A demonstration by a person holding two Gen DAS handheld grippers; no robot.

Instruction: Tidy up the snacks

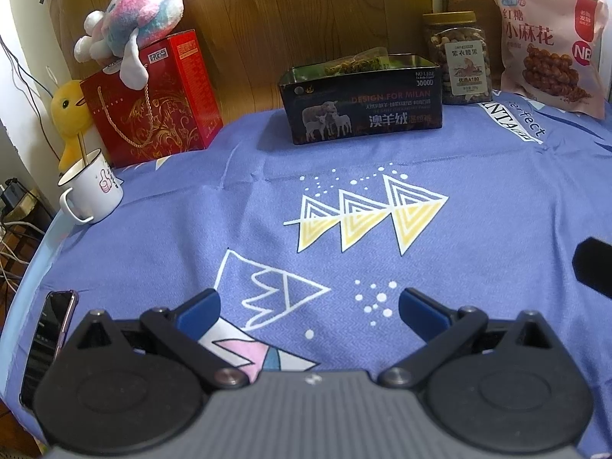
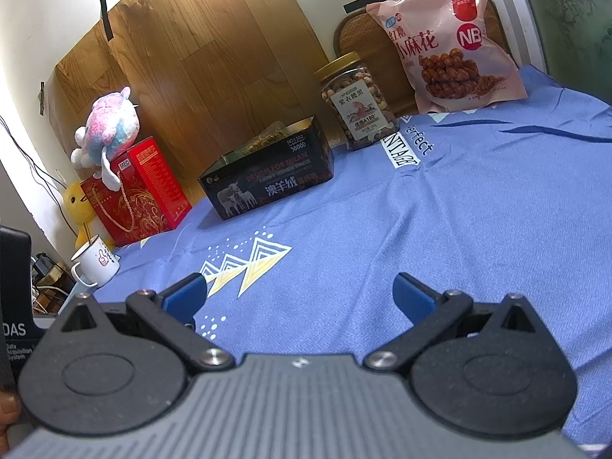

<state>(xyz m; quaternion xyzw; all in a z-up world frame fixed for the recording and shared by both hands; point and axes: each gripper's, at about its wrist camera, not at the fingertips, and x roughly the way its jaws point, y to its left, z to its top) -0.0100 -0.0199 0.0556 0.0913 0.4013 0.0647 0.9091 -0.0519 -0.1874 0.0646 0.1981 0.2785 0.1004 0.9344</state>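
Observation:
A black open box point(image 1: 363, 105) point(image 2: 267, 179) printed with sheep stands at the back of the table, with packets of snacks point(image 1: 357, 63) point(image 2: 264, 137) showing inside it. To its right are a clear jar of nuts point(image 1: 457, 59) point(image 2: 357, 101) with a yellow lid and a pink bag of twisted snacks point(image 1: 550, 44) point(image 2: 447, 44) leaning upright. My left gripper point(image 1: 310, 306) is open over the blue tablecloth point(image 1: 267, 199), well in front of the box, holding nothing. My right gripper point(image 2: 300, 292) is also open and empty above the cloth point(image 2: 478, 206).
A red gift box point(image 1: 153, 103) point(image 2: 137, 195) with a pastel plush toy point(image 1: 134, 19) point(image 2: 107, 130) on top stands at the back left. A yellow duck toy point(image 1: 70, 114) point(image 2: 80, 206) and a white mug point(image 1: 91, 191) point(image 2: 95, 262) sit near the left edge. A phone point(image 1: 46, 340) lies at the near left.

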